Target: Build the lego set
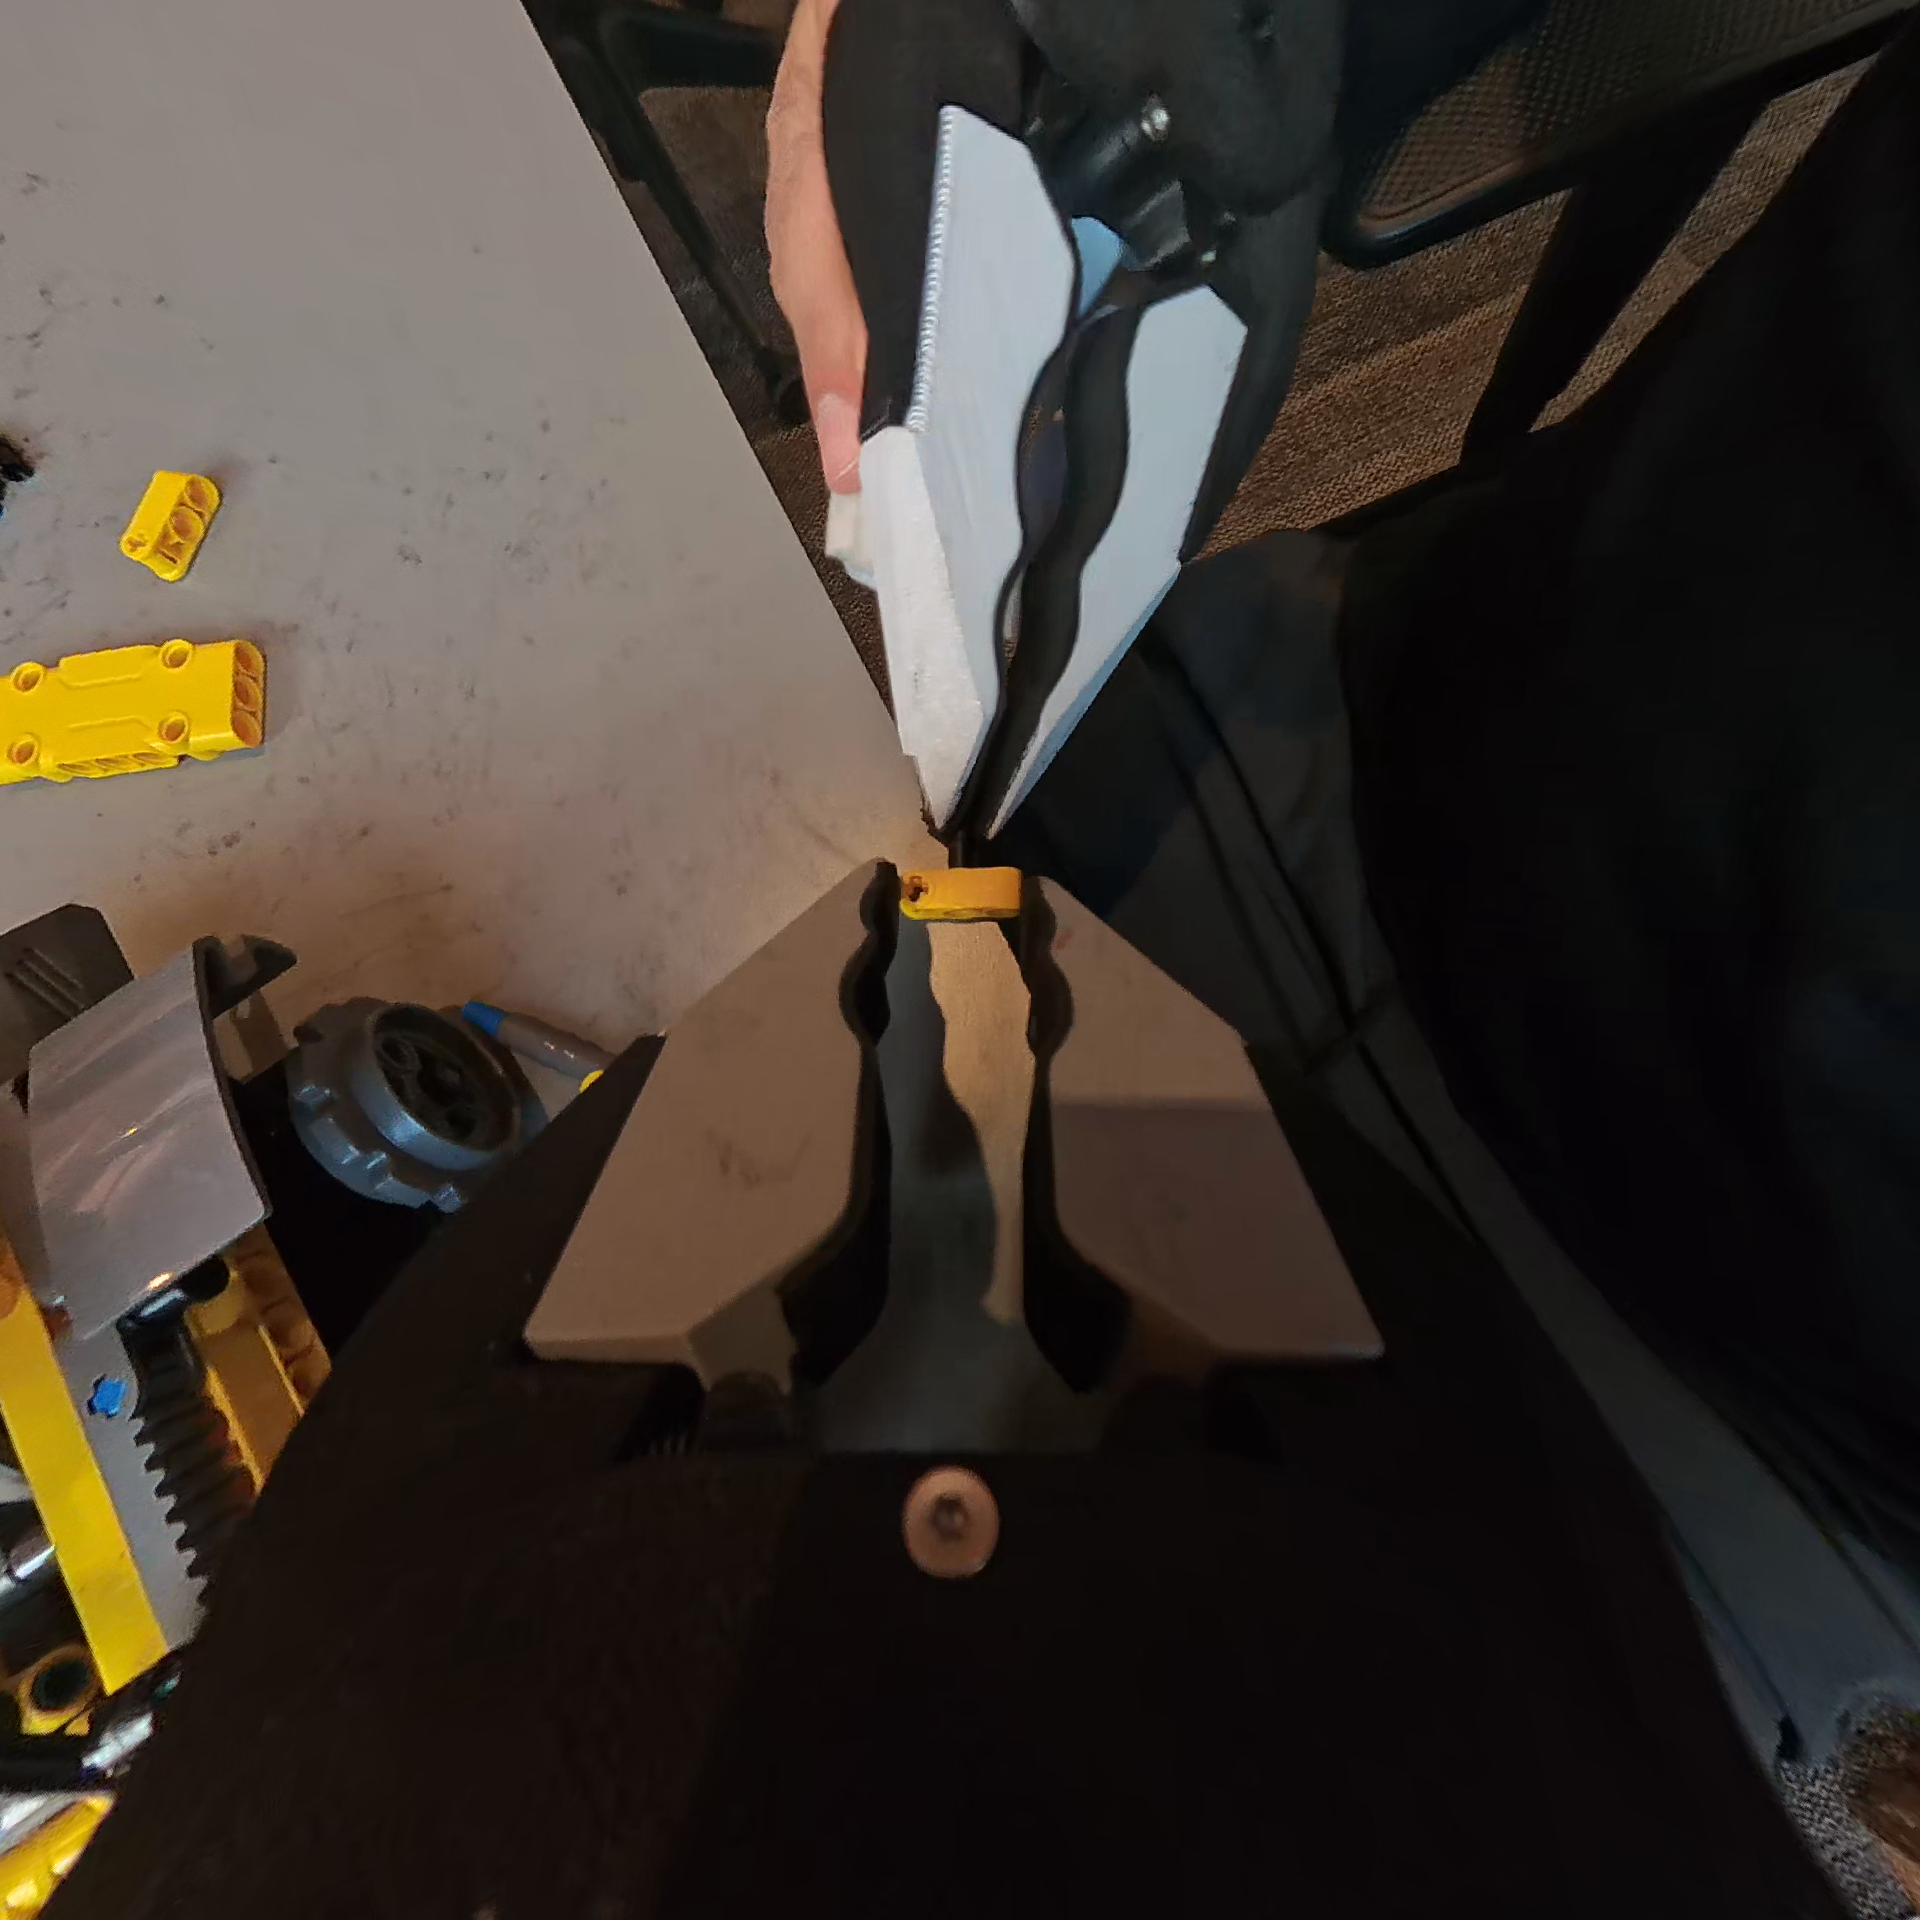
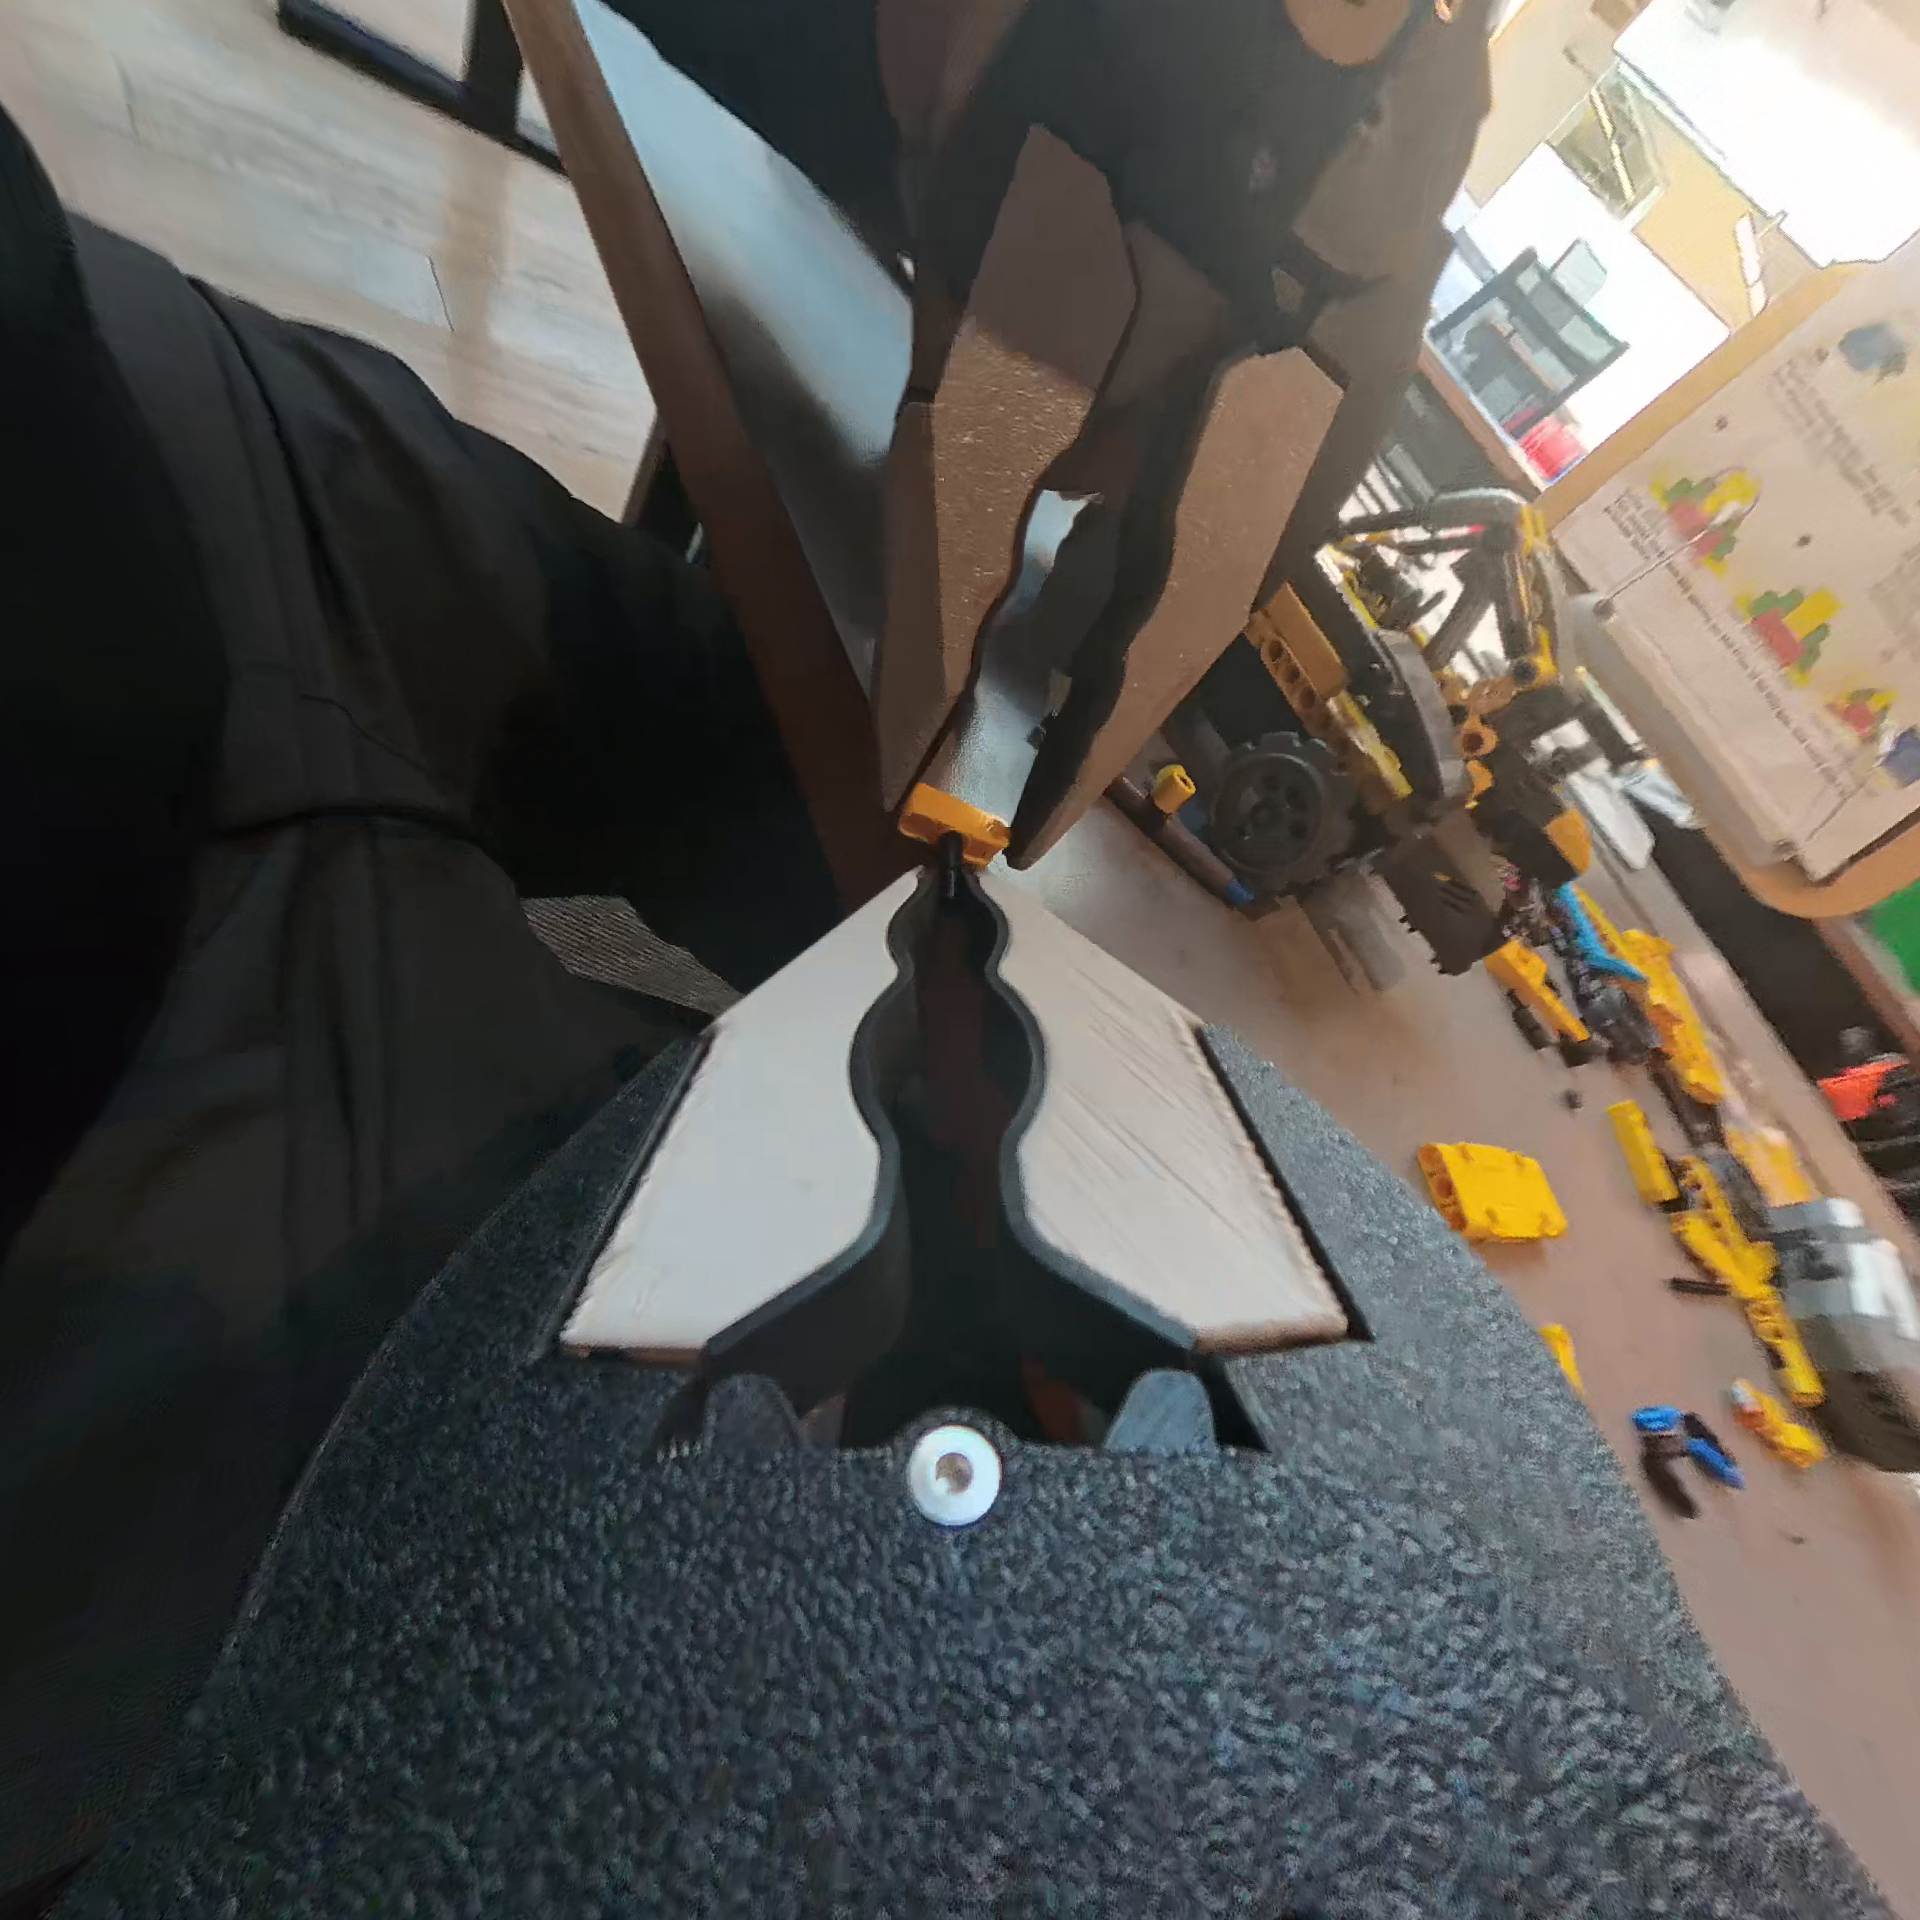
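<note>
Claws [image 1: 958, 891] [image 2: 951, 878]: 2, gripping 1 yellow piece [image 1: 961, 894], 1 black pin [image 2: 950, 860].

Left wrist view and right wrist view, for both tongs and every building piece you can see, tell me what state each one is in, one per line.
Left tongs: shut on small orange plastic connector.
Right tongs: shut on thin black plastic pin, its tip at the connector.
Large yellow plastic panel block: loose, flat on the pale table.
Small yellow plastic block: loose on the table.
Yellow and grey brick vehicle: part-built, wheel fitted.
</note>
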Demonstrator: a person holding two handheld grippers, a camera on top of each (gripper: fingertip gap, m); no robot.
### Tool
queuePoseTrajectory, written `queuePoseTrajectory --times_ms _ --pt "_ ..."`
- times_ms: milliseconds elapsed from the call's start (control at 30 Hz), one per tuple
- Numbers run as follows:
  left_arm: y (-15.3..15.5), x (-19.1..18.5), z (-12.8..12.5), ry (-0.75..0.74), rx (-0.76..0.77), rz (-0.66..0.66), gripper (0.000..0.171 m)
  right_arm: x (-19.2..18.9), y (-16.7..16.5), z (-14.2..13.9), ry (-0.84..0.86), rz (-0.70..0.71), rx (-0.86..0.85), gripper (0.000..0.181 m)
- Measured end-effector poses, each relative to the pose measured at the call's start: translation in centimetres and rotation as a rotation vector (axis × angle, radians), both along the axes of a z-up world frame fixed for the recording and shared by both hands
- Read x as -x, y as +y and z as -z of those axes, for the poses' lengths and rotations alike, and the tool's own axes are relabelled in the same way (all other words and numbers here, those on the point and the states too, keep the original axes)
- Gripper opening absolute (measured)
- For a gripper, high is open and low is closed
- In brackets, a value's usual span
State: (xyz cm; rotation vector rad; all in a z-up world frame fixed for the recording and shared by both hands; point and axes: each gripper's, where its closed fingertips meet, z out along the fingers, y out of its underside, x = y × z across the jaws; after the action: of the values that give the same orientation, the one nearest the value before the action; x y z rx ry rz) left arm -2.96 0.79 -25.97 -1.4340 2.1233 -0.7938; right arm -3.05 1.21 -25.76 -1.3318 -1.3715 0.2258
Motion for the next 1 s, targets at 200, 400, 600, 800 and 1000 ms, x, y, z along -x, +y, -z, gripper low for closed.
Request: queuePoseTrajectory --times_ms 200,400,600,800,1000 --pt "0.1 0.1 0.0 -0.003 0.013 0.0 0.021 0.0 0.1 -0.1 -0.113 0.032 -0.177 0.005" --pt "0.1 0.2 0.0 -0.004 0.008 -0.005 0.021 0.1 0.1 -0.2 -0.116 0.037 -0.192 0.003" --pt "0.1 0.2 0.0 -0.012 0.008 -0.015 0.021 0.2 0.1 -0.2 -0.092 0.045 -0.109 0.005" --pt "0.3 0.4 0.0 -0.01 -0.018 -0.024 0.021 0.6 0.2 -0.4 0.07 0.051 0.245 0.004" --pt "0.0 0.2 0.0 -0.02 -0.028 -0.029 0.021 1.6 0.0 -0.9 0.095 0.047 0.421 0.002"
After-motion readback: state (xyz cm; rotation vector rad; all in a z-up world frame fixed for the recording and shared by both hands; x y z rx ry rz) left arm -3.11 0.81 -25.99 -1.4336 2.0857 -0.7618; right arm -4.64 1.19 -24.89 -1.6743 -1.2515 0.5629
